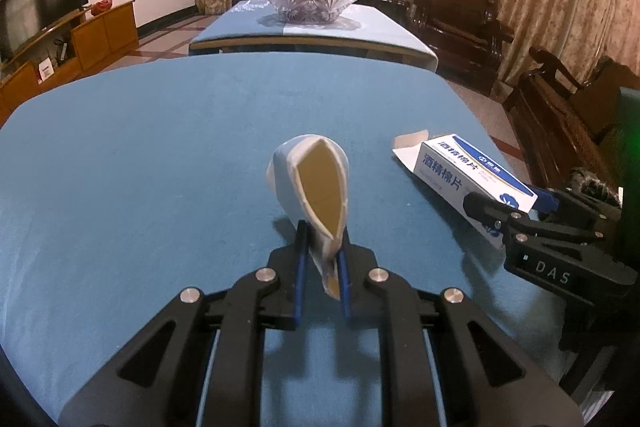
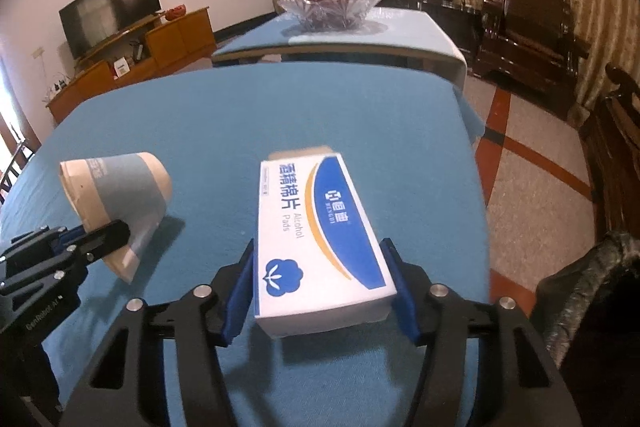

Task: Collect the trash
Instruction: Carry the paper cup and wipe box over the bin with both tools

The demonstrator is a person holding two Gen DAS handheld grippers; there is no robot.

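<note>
— Blue cloth (image 1: 160,147) covers the table under both our grippers; curtains and dark wooden chairs stand behind. What do we have on the left?

— Our left gripper (image 1: 323,251) is pinched nearly closed on a crushed paper cup (image 1: 316,183). The flattened rim sits between the blue pads, and the cup's body sticks up and forward, lifted off the cloth.

— And the right?

— Our right gripper (image 2: 322,291) holds a white-and-blue box of alcohol pads (image 2: 316,227) across its width, a pad against each long side. We see the near end raised; the far end, its flap open, looks close to the cloth, though we cannot tell if it touches.

— Spacing?

— Cup and box sit near each other, not touching, the cup to the box's left.

— Farther out?

— Beyond our table, a second table (image 1: 360,27) carries a glass bowl (image 1: 308,1) of red fruit. A television (image 2: 110,13) stands on a low wooden cabinet at the left wall.
</note>
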